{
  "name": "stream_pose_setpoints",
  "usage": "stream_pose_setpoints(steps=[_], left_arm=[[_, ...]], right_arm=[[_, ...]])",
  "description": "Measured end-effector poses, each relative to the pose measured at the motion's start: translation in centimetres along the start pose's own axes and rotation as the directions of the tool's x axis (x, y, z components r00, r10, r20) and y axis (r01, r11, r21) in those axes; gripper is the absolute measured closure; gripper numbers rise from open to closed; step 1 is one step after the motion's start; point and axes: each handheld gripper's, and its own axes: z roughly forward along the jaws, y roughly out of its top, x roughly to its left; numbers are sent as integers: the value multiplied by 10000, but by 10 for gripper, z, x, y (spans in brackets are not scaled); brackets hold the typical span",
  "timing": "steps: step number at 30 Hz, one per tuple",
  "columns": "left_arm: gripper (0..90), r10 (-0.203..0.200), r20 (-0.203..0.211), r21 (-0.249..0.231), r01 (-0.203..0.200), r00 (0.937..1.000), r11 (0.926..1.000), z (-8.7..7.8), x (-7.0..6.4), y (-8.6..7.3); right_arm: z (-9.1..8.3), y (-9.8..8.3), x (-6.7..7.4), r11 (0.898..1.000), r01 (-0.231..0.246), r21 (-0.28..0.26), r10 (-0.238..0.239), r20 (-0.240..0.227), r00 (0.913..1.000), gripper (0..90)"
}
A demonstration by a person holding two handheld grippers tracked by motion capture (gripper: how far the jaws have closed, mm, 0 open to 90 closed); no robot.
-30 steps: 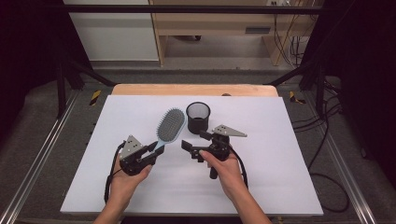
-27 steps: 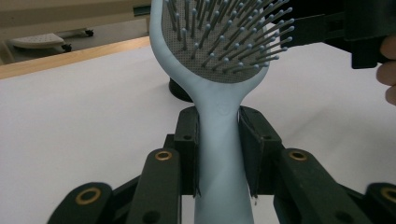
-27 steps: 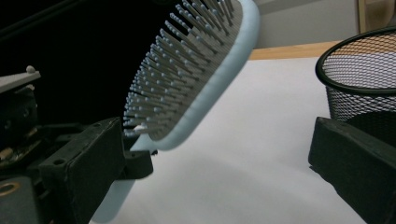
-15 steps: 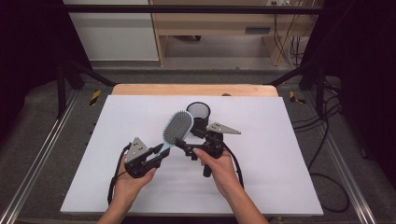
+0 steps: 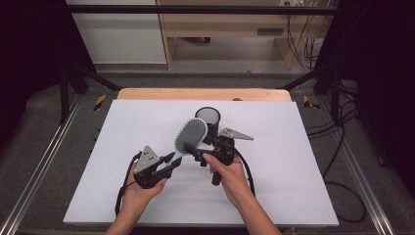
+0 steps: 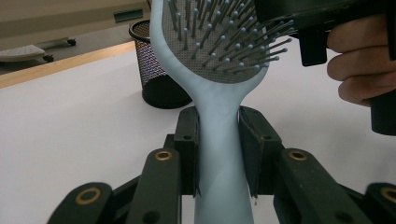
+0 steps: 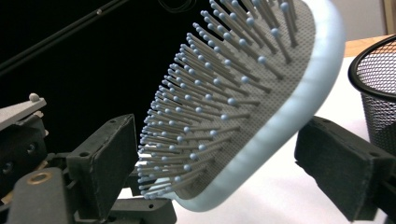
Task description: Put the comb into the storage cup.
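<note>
Landmark: we take the black wire-mesh cylindrical cup point(image 5: 207, 116) standing on the white table top point(image 5: 293, 186) as our reference
Brush: the pale blue plastic paddle hairbrush point(image 5: 190, 136) with a grey bristle pad is lifted off the table, just on the near side of the cup, its head tilted up toward the cup and its handle running down and away from it
Left gripper point(image 5: 166, 164): we see its two black jaws clamped on the brush's handle just below the neck, one pad pressed to each side, in the left gripper view point(image 6: 219, 154)
Right gripper point(image 5: 200, 156): just near the cup, its jaws stand apart, one on the bristle side and one behind the head's back; in the right gripper view point(image 7: 233, 163) we see gaps on both sides, so nothing is pinched yet
Weight: we judge the brush light, easy for one gripper to carry
Stiffness: the frame looks rigid; the pad and ball-tipped pins would likely give under pressure
Slip: the smooth handle may slide or twist in flat pads, we think
Where to hold: we favour the narrow handle or the head's hard rim, not the bristles
Risk: closing across the pins could bend them and give a springy, unsure hold
</note>
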Motion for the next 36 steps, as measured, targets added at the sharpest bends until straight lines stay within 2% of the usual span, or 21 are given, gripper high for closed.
stream_pose_setpoints(steps=[13, 17, 23, 31, 36], left_arm=[[697, 63, 180, -57, -62, 9998, 10000, 1, -2, 0], [697, 72, 313, -39, -71, 9995, 10000, 2, -2, -1], [697, -123, 495, -74, 127, 9987, 9999, 3, 1, -3], [698, -197, 456, 118, 192, 9988, 9997, 6, 4, -7], [697, -205, 468, 118, 200, 9987, 9997, 6, 5, -7]], right_arm=[[1, 0, -3, 9989, -430, -167, 425, -293, 9987, 235], [1, 0, -4, 9978, -613, -260, 601, -459, 9971, 287], [1, 0, -4, 9961, -816, -346, 789, -748, 9941, 362], [1, -1, 0, 9972, -634, -391, 603, -764, 9952, 442], [0, -1, 1, 9964, -741, -421, 708, -741, 9947, 473]])
